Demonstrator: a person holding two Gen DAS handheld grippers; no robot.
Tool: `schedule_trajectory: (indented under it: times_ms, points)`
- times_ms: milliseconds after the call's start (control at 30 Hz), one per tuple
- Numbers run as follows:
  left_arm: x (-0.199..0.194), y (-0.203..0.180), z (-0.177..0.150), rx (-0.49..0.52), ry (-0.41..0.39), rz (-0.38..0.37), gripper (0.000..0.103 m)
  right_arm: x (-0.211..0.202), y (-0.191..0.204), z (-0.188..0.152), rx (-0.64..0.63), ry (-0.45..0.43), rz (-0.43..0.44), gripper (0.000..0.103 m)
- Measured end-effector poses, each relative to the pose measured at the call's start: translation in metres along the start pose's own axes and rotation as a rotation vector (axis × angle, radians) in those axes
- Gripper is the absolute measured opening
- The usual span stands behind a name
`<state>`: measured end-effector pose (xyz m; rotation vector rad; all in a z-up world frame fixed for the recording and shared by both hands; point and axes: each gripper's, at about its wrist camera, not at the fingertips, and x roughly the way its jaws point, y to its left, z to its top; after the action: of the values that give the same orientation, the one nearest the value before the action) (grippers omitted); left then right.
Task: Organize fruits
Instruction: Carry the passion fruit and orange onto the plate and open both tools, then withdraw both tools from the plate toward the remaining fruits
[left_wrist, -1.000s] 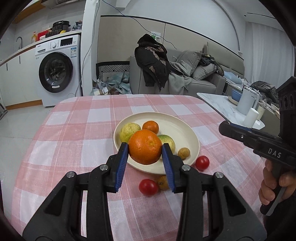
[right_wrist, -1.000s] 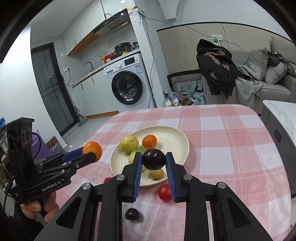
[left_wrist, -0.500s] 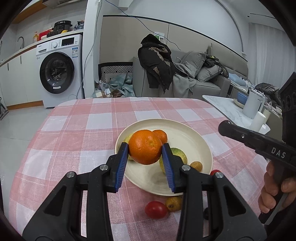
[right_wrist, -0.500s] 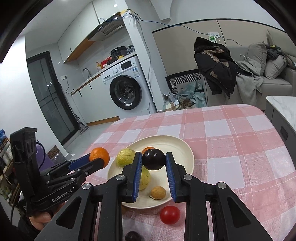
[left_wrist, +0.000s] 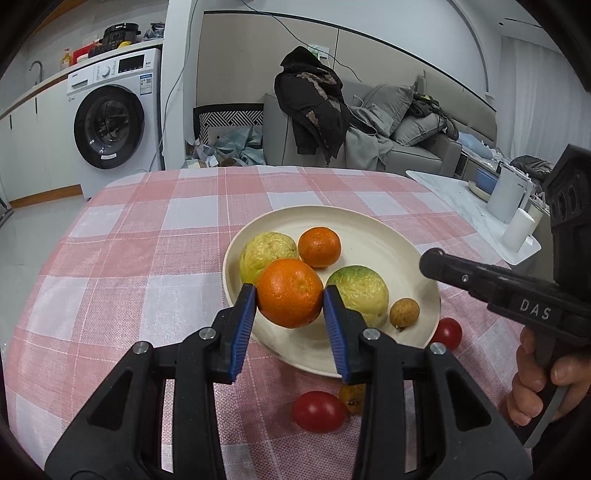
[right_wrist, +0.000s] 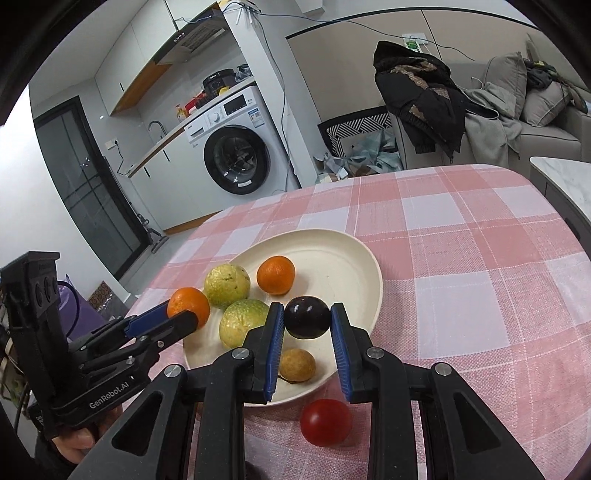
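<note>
Change: both grippers have come closer over the plate since a second ago; the plate and its fruit now fill more of each view, and each gripper keeps its fruit.
Left gripper (left_wrist: 290, 295): clamped on a large orange (left_wrist: 290, 292), held above the near left rim of the plate.
Right gripper (right_wrist: 307, 319): clamped on a dark plum (right_wrist: 307, 317), held over the near part of the plate, above the small brown fruit.
Plate (left_wrist: 380, 236): cream, round, on the desk; its far half is bare.
On the plate: a yellow-green guava (left_wrist: 266, 251) at the left, a small orange (left_wrist: 319, 246) just beside it, a greener guava (left_wrist: 360, 291) nearer, and a small brown fruit (left_wrist: 404, 312) by the near right rim.
Off the plate: a red tomato (left_wrist: 319, 411) on the cloth near the front rim, with a small yellowish fruit (left_wrist: 351, 398) touching or just beside it; a second tomato (left_wrist: 447, 333) just beside the right rim.
Desk (left_wrist: 147, 236): covered in a pink and white checked cloth.
Background: a washing machine (left_wrist: 110, 125) at the left, a grey sofa (left_wrist: 406, 147) with a dark jacket (left_wrist: 314, 99) draped over it.
</note>
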<state>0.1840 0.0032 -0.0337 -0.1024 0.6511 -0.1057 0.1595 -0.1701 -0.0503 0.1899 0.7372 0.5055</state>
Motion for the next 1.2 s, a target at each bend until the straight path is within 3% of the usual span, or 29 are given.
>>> schedule_trajectory:
  times_ms: [200, 300, 367, 467, 500, 533, 600, 667, 733, 967, 1200]
  points:
    - [0.003, -0.003, 0.000, 0.024, 0.007, 0.010, 0.034, 0.008, -0.001, -0.002, 0.005, 0.025, -0.009, 0.028]
    - [0.002, -0.004, -0.001, 0.026, -0.001, 0.024, 0.034, 0.001, 0.000, -0.003, -0.005, -0.010, -0.027, 0.037]
    - [-0.002, -0.004, -0.001, 0.024, -0.024, 0.023, 0.034, -0.003, 0.001, -0.003, -0.007, -0.026, -0.032, 0.049]
    - [-0.010, -0.003, -0.002, 0.024, -0.052, 0.028, 0.039, -0.008, 0.001, -0.005, -0.011, -0.037, -0.049, 0.054]
    - [-0.011, -0.004, -0.003, 0.028, -0.048, 0.038, 0.047, -0.009, 0.001, -0.005, -0.016, -0.036, -0.055, 0.060]
    - [-0.013, -0.004, -0.004, 0.035, -0.038, 0.050, 0.063, -0.010, 0.001, -0.006, -0.018, -0.037, -0.065, 0.071]
    - [-0.022, -0.004, -0.005, 0.044, -0.036, 0.068, 0.081, -0.016, 0.001, -0.009, -0.029, -0.039, -0.084, 0.084]
    - [-0.036, -0.004, -0.006, 0.050, -0.061, 0.061, 0.084, -0.022, 0.001, -0.010, -0.043, -0.032, -0.092, 0.097]
    - [-0.051, -0.004, -0.009, 0.052, -0.066, 0.065, 0.101, -0.030, 0.001, -0.012, -0.059, -0.032, -0.108, 0.103]
    - [-0.095, -0.002, -0.021, 0.052, -0.101, 0.082, 0.102, -0.055, 0.004, -0.022, -0.088, 0.004, -0.124, 0.103]
    - [-0.105, -0.002, -0.034, 0.043, -0.068, 0.073, 0.102, -0.059, 0.019, -0.040, -0.163, 0.069, -0.137, 0.103]
